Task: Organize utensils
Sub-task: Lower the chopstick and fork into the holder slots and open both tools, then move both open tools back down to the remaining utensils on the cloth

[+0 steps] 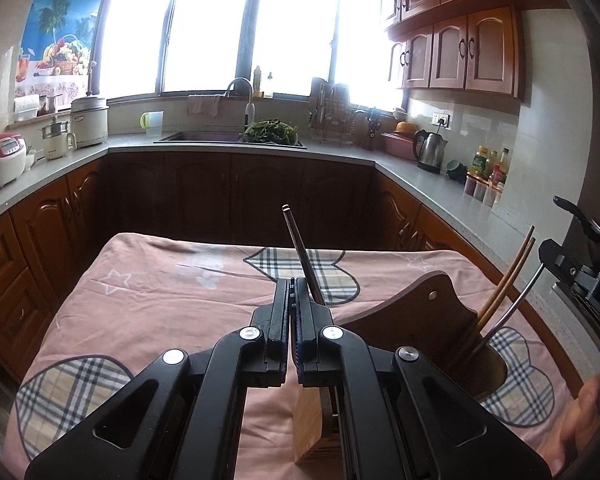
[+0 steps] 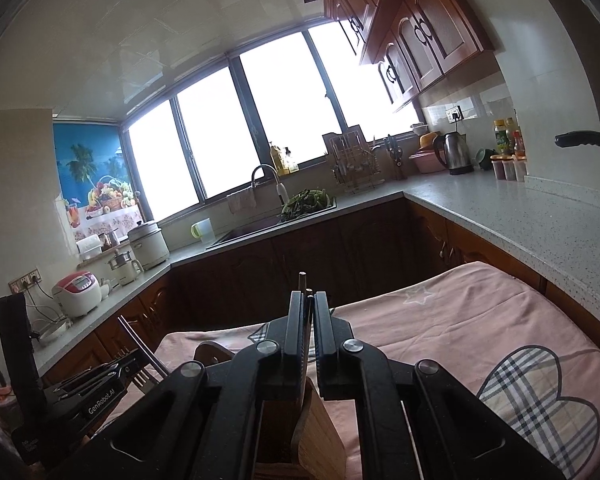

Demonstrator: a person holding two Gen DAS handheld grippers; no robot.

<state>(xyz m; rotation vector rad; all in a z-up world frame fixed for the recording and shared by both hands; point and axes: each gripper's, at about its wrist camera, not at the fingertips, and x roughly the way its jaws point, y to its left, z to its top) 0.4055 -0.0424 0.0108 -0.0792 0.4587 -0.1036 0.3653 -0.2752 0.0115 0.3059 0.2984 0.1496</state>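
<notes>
Left hand-held gripper pinching a dark chopstick, right hand-held gripper pinching utensil handles, wooden holder near the desk's right edge

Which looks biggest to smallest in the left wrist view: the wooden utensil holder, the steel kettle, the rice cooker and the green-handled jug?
1. wooden utensil holder, though it sits nearest the camera
2. rice cooker
3. steel kettle
4. green-handled jug
</notes>
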